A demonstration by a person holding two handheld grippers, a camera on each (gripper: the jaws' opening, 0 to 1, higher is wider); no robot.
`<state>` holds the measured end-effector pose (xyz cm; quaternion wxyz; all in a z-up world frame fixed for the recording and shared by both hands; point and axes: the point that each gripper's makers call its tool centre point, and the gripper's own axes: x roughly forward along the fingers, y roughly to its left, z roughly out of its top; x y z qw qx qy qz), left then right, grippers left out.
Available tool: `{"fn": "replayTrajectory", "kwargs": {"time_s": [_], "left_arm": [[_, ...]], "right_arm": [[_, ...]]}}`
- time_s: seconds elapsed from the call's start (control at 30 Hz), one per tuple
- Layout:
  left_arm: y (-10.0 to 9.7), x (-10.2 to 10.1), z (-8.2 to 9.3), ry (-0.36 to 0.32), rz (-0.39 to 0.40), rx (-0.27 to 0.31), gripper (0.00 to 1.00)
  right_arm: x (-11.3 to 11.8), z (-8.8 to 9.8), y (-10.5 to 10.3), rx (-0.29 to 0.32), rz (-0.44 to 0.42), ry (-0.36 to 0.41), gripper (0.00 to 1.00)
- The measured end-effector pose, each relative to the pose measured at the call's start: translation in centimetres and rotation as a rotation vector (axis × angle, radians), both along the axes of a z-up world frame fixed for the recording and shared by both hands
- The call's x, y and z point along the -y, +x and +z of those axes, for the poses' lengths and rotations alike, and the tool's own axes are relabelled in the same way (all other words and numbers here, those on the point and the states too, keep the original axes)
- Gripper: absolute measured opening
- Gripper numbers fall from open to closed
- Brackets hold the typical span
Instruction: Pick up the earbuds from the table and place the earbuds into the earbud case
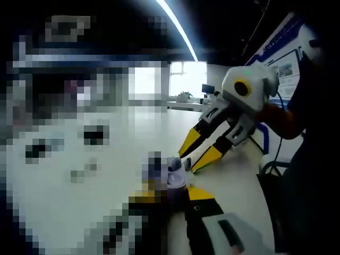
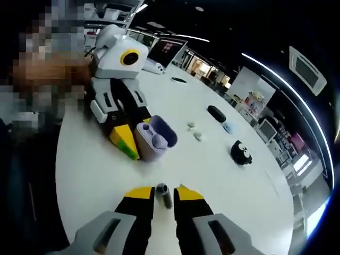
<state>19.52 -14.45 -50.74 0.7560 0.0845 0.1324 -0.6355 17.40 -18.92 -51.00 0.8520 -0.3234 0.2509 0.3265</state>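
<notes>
No writing can be read on anything. The left gripper (image 2: 127,139) reaches in along the white table (image 2: 223,164), jaws clamped on the open lilac earbud case (image 2: 154,139) with one earbud (image 2: 159,140) seated inside. The right gripper (image 2: 166,195) hovers close by, pinching a dark earbud (image 2: 166,196).

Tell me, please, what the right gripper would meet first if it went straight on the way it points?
Probably the open purple earbud case held by the left gripper, just ahead and slightly left; depth is unclear. The right gripper holds a small dark earbud.
</notes>
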Motion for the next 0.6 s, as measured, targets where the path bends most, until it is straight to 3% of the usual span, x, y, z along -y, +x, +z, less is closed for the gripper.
{"fn": "replayTrajectory", "kwargs": {"time_s": [0.27, 0.6], "left_arm": [[-0.1, 0.0, 0.0, -0.001, -0.003, -0.002, 0.19], [0.0, 0.0, 0.0, -0.003, -0.001, -0.006, 0.19]], "right_arm": [[2.7, 0.0, 1.1, -0.013, -0.026, -0.042, 0.14], [2.5, 0.1, 3.2, 0.008, -0.024, -0.01, 0.14]]}}
